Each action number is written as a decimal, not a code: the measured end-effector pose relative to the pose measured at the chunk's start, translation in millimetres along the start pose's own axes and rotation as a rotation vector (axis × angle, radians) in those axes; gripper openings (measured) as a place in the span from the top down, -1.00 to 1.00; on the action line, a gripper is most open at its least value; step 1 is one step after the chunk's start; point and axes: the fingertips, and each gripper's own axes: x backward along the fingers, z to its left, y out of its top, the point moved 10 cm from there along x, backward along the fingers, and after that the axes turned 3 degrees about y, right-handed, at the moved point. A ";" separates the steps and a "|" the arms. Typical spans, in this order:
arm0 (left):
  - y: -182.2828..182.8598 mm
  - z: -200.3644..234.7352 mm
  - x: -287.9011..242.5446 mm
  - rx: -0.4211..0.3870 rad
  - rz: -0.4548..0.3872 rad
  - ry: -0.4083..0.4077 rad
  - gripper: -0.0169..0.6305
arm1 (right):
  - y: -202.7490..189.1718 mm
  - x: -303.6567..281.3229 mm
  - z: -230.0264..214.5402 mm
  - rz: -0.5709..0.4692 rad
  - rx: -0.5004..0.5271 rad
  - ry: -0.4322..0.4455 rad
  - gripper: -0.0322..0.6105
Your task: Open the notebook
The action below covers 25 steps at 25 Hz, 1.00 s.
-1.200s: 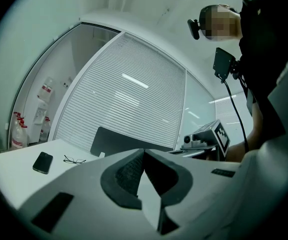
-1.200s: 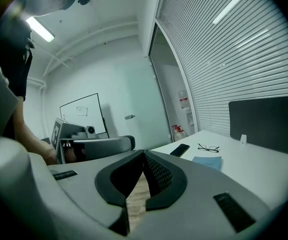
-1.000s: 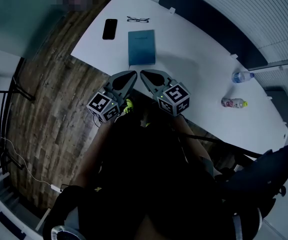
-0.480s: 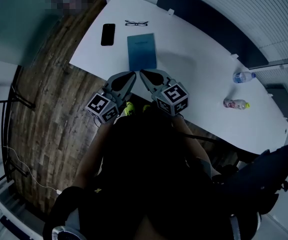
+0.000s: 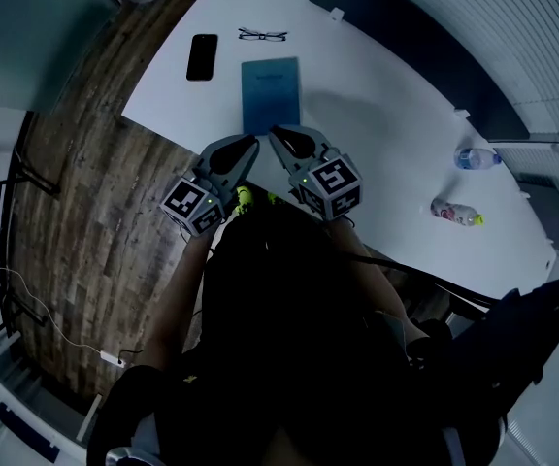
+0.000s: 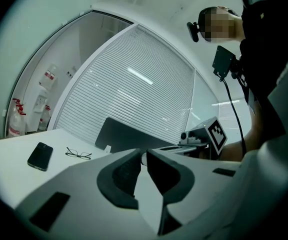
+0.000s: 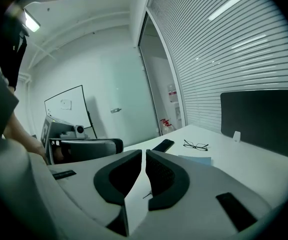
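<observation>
The white table (image 5: 386,115) fills the upper part of the head view. The blue notebook (image 5: 271,93) lies closed and flat on it near the front edge, its long side running away from us.

Both tools hang just short of that near edge and touch nothing. The left gripper (image 5: 247,146) has just been opening its jaws; they now stand a little apart with nothing between them. The right gripper (image 5: 279,138) has its jaws almost together, only a slit between them, and is likewise empty.

We judge this to be the approach, with the cover not yet touched. To do it well, we should bring one tool in low along the notebook's free long edge, slip a jaw under the cover only, and steady the block with the other so that it does not slide. Both jaws will likely want more opening first.

A black phone (image 5: 202,56) lies left of the notebook and a pair of glasses (image 5: 262,35) beyond it. Well off to the right are two small bottles (image 5: 454,212).

Only the head view shows the whole notebook and the bottles. The right gripper view catches one blue corner of the notebook, and the left gripper view misses it altogether.
</observation>
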 end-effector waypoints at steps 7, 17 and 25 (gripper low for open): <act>-21.5 8.7 -11.5 0.011 0.022 0.013 0.74 | -22.8 -12.5 -16.5 0.045 -0.021 0.005 0.70; -46.2 23.7 -22.2 0.013 0.020 0.020 0.67 | -52.3 -25.0 -35.4 0.097 -0.056 -0.007 0.59; -63.1 30.6 -25.7 -0.014 0.034 0.032 0.57 | -72.2 -32.0 -52.0 0.129 -0.078 -0.050 0.46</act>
